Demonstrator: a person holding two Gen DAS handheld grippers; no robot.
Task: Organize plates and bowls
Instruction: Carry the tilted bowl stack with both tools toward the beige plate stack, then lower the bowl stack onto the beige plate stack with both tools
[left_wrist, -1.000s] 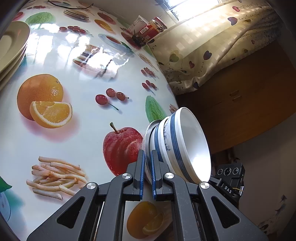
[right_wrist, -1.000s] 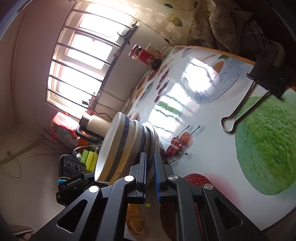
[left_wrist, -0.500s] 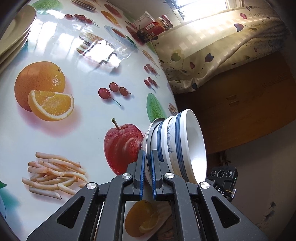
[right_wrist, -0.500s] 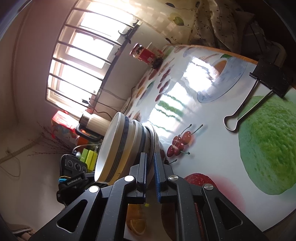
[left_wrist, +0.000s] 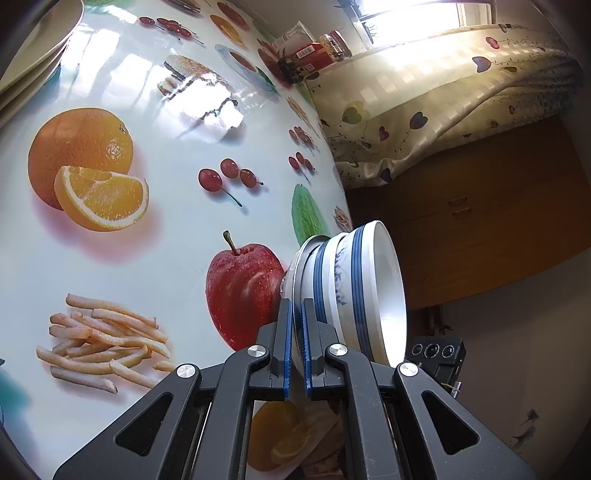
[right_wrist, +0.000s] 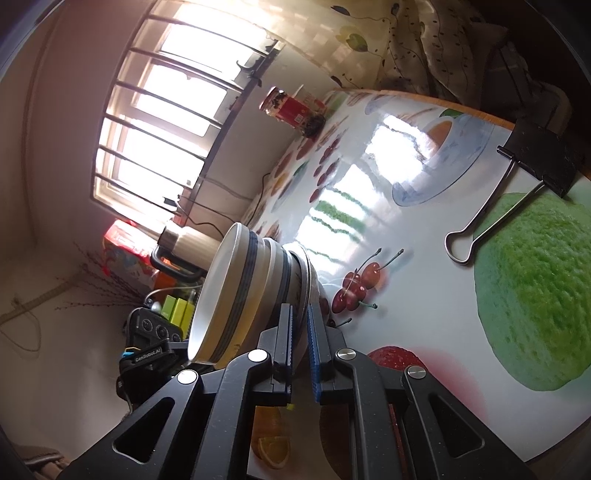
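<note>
Left wrist view: left gripper (left_wrist: 294, 332) fingers pinch the bowl stack (left_wrist: 347, 291) by its rim, above the desk (left_wrist: 166, 236). Right gripper (right_wrist: 300, 332) fingers pinch the stack's other side.

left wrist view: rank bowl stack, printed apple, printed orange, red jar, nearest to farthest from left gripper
1. bowl stack: its lowest rim is clamped in the left gripper.
2. printed apple: on the table just left of the fingers.
3. printed orange: mid-table, far left.
4. red jar: far table edge by the window.
</note>
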